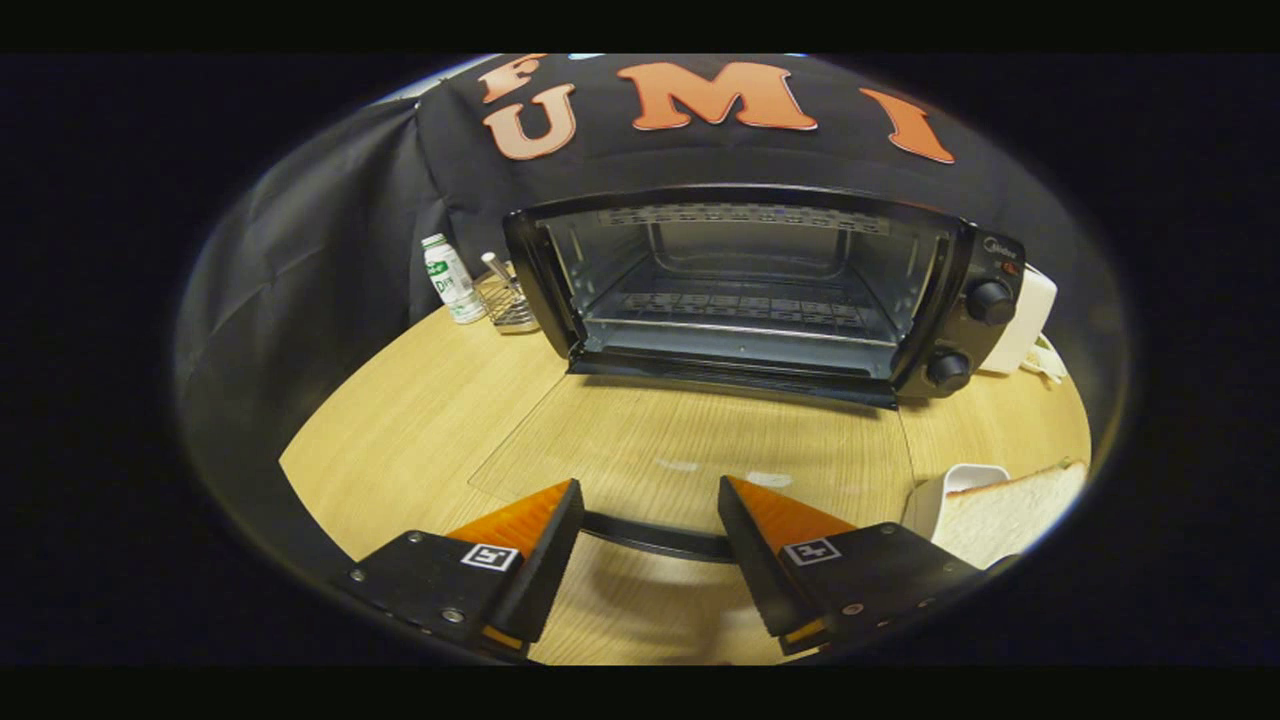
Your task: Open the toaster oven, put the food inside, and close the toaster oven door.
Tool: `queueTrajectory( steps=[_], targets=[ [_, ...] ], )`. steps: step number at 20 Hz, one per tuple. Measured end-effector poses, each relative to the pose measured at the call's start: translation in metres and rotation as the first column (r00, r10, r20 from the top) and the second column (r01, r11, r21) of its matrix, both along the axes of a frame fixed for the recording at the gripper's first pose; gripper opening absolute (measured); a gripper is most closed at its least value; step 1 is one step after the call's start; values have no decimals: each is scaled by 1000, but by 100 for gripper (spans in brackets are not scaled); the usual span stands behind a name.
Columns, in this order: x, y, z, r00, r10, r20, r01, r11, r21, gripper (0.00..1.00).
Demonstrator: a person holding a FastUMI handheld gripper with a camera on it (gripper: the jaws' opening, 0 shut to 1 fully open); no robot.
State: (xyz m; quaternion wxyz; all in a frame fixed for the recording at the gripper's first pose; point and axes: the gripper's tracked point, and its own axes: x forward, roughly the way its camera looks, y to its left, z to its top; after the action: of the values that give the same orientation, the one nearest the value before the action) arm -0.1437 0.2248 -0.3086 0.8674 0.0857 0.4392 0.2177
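Observation:
The black toaster oven [760,290] stands at the back of the wooden table with its cavity exposed and a wire rack [740,310] inside. Its glass door [690,440] lies folded down flat toward me, and the table shows through it. The door's dark handle bar [655,540] runs crosswise between my two fingers. My gripper [650,485] is open, with its fingers wide apart on either side of the handle's middle and not pressing on it. A slice of white bread [1010,515] lies to the right of the fingers, next to a white dish [945,490].
A small white bottle [447,278] and a wire holder [507,303] with a utensil stand left of the oven. A white appliance [1030,315] sits behind the oven's right side, beyond its two knobs [968,335]. Bare table [400,440] lies left of the door.

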Motion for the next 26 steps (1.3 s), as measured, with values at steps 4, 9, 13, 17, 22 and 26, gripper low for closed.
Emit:
queueTrajectory(
  steps=[4, 9, 13, 17, 22, 26],
  targets=[
    [-1, -6, 13, 999, -29, -42, 32, 998, 55, 81],
    [13, -38, 63, 995, -43, 91, 35, 996, 84, 80],
    [24, -73, 99, 981, -87, 175, 71, 993, 96, 85],
    [32, -111, 118, 968, -141, 209, 120, 986, 112, 96],
    [29, -167, 108, 964, -189, 187, 182, 982, 52, 97],
    [9, -196, 89, 975, -196, 109, 195, 981, 16, 97]
  ],
)
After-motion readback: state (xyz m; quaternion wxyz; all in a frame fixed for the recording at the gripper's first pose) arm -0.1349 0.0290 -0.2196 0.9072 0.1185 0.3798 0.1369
